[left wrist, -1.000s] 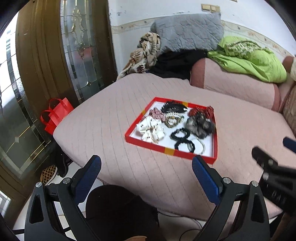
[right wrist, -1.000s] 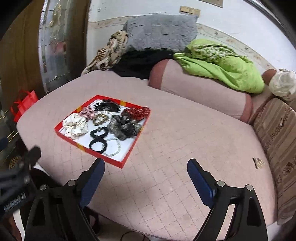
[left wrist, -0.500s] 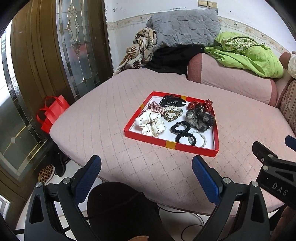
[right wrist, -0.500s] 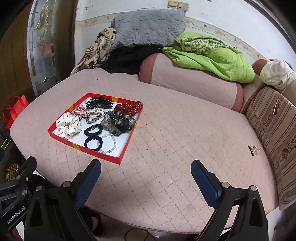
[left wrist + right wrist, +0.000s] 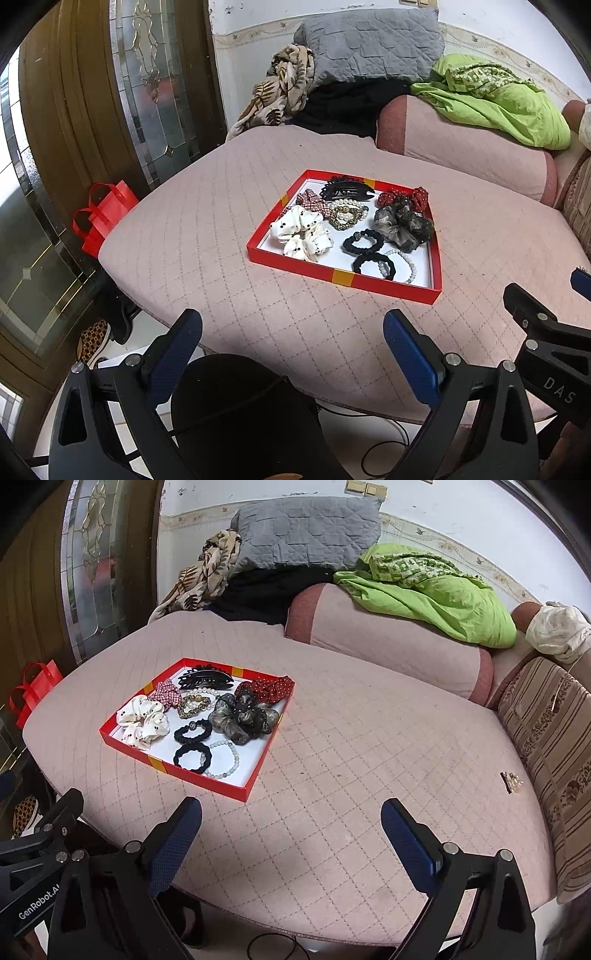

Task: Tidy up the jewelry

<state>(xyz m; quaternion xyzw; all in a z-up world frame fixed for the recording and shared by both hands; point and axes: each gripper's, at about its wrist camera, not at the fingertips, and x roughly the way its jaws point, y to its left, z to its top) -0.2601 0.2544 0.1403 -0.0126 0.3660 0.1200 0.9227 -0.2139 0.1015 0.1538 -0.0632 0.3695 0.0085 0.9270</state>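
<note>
Shallow square red tray on quilted pink cushion, inside it a fluffy white dotted scrunchie, glossy black claw clip, beaded bracelet, left gripper and right gripper both wide apart, empty, near cushion edge, small gold clip visible only in right view

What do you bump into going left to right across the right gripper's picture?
Red bag → red tray → green blanket → small clip → striped cushion.

Both wrist views face bed (sharing tray)
</note>
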